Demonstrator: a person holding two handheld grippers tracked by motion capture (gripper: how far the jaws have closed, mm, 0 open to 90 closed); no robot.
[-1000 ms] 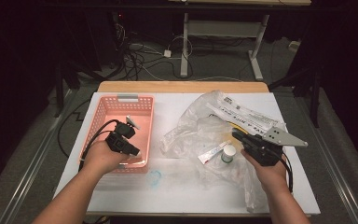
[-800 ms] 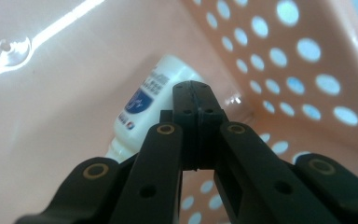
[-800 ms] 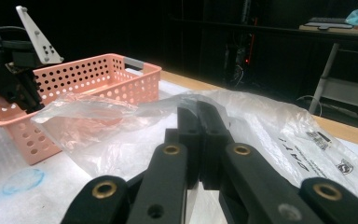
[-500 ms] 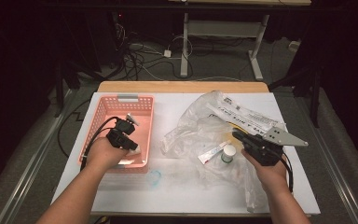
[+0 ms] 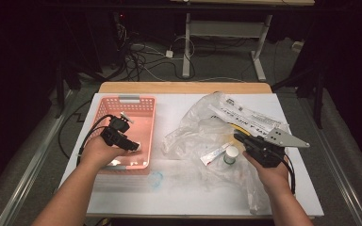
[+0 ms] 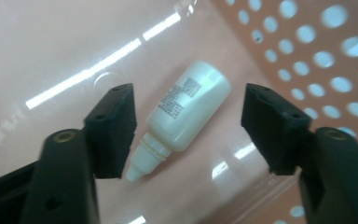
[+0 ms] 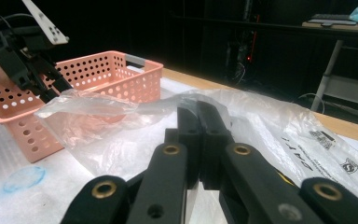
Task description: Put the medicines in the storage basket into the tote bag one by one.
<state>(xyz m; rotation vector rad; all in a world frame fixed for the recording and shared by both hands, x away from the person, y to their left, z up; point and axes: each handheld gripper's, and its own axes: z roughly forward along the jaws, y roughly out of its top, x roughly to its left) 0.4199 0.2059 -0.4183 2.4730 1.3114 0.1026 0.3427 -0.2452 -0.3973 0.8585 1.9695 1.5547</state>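
Observation:
My left gripper [image 5: 131, 145] hangs inside the pink basket [image 5: 143, 101], near its front right corner. Its jaws [image 6: 191, 126] have just been opening and now stand apart, clear of a small white dropper bottle [image 6: 186, 112]. The bottle lies on the basket floor between them, nozzle toward the camera. My right gripper [image 5: 239, 137] rests on the crumpled clear plastic bag [image 5: 202, 132], jaws pressed together [image 7: 198, 121]. The bag's film lies around its tips; I cannot tell if any is pinched. The right gripper view also has the left gripper [image 7: 28, 51] over the basket [image 7: 98, 70].
A small white tube [image 5: 214, 154] and a white-capped jar [image 5: 230, 154] lie on the bag just left of my right gripper. A printed plastic bag [image 5: 250, 117] lies behind it. A blue mark [image 5: 155, 179] sits on the white table cover in front of the basket.
The left hand has shifted slightly right inside the basket. Nothing else has visibly moved, and the right hand has stayed put.

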